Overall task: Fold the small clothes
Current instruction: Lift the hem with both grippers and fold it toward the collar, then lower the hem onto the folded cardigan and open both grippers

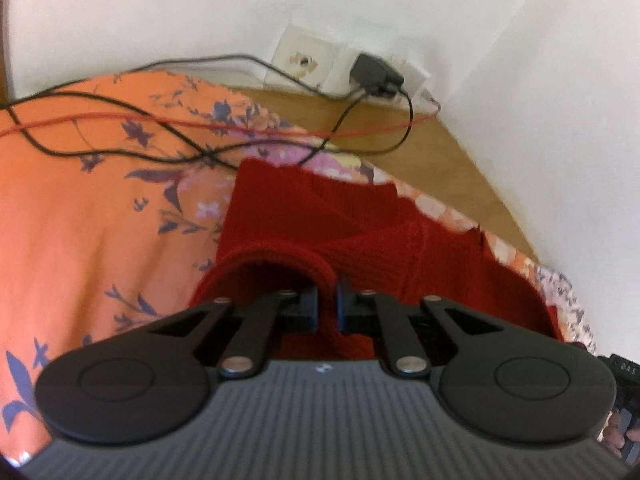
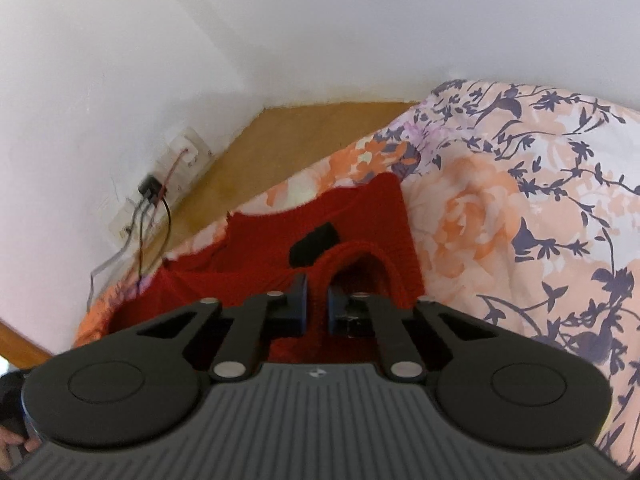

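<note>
Red ribbed knit garment [image 1: 304,216] lies on orange floral bedsheet [image 1: 80,208], near bed corner by white wall. Left gripper [image 1: 327,300] clamped on raised fold of knit edge; right gripper [image 2: 317,300] likewise pinches red knit [image 2: 360,216] between its fingers. Black label patch [image 2: 314,245] on garment. Black and red cables [image 1: 160,128] trail across sheet toward black wall plug [image 1: 374,72]. Wooden floor [image 1: 440,152] beyond.

Red garment [image 1: 360,232]: ribbed knit cloth, matt, coarse weave. Bedsheet [image 1: 80,208]: smooth printed cloth, floral, matt. Left gripper [image 1: 327,300] & right gripper [image 2: 317,300]: matt black plastic arms, shiny metal rivets, grey ribbed plastic body. Floor [image 1: 448,152]: wood-look, smooth, slight sheen. Wall [image 2: 360,20]: matt white paint.
</note>
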The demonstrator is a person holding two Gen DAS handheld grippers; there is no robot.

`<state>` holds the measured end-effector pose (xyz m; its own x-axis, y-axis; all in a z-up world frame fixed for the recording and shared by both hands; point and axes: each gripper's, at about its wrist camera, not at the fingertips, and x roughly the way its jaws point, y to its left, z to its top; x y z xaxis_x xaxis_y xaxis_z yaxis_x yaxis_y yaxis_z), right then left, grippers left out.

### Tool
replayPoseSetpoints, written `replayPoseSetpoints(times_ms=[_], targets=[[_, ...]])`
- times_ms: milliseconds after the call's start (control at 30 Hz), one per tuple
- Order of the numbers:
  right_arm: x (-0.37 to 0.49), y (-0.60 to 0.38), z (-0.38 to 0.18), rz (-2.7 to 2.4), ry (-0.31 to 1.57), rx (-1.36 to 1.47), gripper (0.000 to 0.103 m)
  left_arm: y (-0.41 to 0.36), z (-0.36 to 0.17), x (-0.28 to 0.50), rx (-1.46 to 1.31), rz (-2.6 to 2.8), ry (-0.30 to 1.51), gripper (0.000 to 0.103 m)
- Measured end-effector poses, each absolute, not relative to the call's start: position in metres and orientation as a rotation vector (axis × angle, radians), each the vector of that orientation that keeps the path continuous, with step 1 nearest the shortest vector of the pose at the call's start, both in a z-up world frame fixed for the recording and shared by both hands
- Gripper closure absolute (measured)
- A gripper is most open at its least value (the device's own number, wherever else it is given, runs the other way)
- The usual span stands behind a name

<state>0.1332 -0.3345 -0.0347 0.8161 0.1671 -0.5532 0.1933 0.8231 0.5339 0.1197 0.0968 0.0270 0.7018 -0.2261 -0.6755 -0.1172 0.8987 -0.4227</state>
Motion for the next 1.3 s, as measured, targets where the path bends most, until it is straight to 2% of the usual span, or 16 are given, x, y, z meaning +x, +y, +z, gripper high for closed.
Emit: replayPoseSetpoints(times_ms=[167, 367, 667, 833, 1000, 1100, 1167, 1233, 1300], targets=[[0.129, -0.343, -0.015, -0.032, 0.539, 0.672, 0.095, 0.102, 0.055, 0.125, -0.422, -0.041, 0.692, 0.094], [0.15, -0.348, 0.001, -0.061, 0.495, 0.656, 0.095, 0.099, 0.066, 0.156, -0.393, -0.037, 0.657, 0.094], [0.202, -0.346, -0.025, -0.144, 0.592, 0.582, 0.094, 0.091, 0.032, 0.198, -0.347, 0.015, 0.747, 0.093], [0.211, -0.348, -0.043, -0.161, 0.644, 0.597, 0.092, 0.097, 0.022, 0.201, -0.376, 0.021, 0.784, 0.09], [0.212, -0.347, -0.042, -0.141, 0.642, 0.593, 0.078, 0.095, 0.033, 0.199, -0.372, -0.017, 0.788, 0.079], [0.21, -0.344, -0.035, -0.128, 0.622, 0.588, 0.063, 0.09, 0.042, 0.196, -0.366, -0.027, 0.778, 0.071], [0.207, -0.341, -0.029, -0.125, 0.602, 0.577, 0.045, 0.089, 0.048, 0.194, -0.364, -0.036, 0.768, 0.065], [0.202, -0.338, -0.021, -0.139, 0.568, 0.544, 0.037, 0.088, 0.053, 0.19, -0.363, -0.034, 0.755, 0.059], [0.199, -0.335, -0.014, -0.141, 0.547, 0.508, 0.035, 0.088, 0.058, 0.188, -0.362, -0.033, 0.741, 0.055]])
